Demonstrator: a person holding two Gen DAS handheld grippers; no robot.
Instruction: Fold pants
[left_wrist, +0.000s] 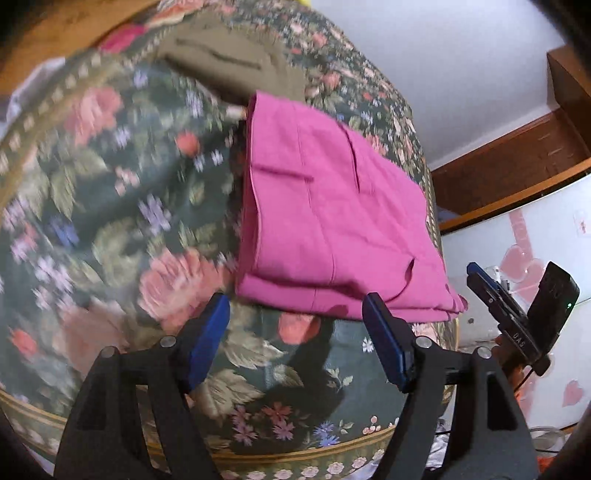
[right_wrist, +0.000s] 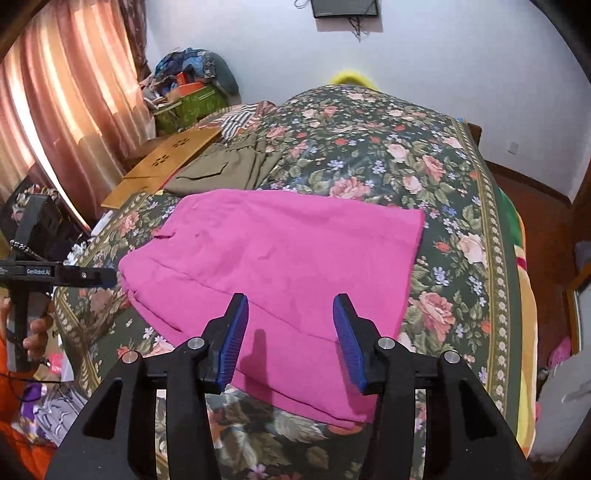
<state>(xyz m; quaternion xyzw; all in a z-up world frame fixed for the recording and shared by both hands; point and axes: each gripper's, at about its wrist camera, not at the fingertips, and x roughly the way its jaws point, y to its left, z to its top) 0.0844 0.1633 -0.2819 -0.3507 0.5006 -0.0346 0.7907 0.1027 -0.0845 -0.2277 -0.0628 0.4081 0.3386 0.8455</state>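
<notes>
Two grippers, two garments and one bed make up what I see. One pair of pink pants (right_wrist: 273, 258) lies folded on the bed (right_wrist: 424, 177); one olive garment (right_wrist: 225, 170) lies beyond it, toward the head of the bed, their near edges meeting or overlapping.

My left gripper (left_wrist: 295, 321) is released, its two blue pads wide apart with nothing between them. It hangs just off the pants' near edge, over bare bedspread. My right gripper (right_wrist: 290, 325) is likewise released and empty, its pads spread above the near part of the pants. I cannot tell whether either pad touches the cloth.

The pants form a flat, roughly four-sided stack of several layers. In the left view, one long side shows the stacked layer edges, a pocket slit and straight seams cross the top face, and a darker spot sits near the closest edge. The cloth is matte, woven-looking and lightly creased. In the right view, the far right corner is square and the left side is rounded and bunched.

The bedspread is dark green, printed with pink roses, small blue and purple flowers, and a banded border. Left of the olive garment, one flat wooden board (right_wrist: 166, 162) with cut-out flower holes rests at the bed's edge. One pink curtain (right_wrist: 66, 92) hangs beyond it.
</notes>
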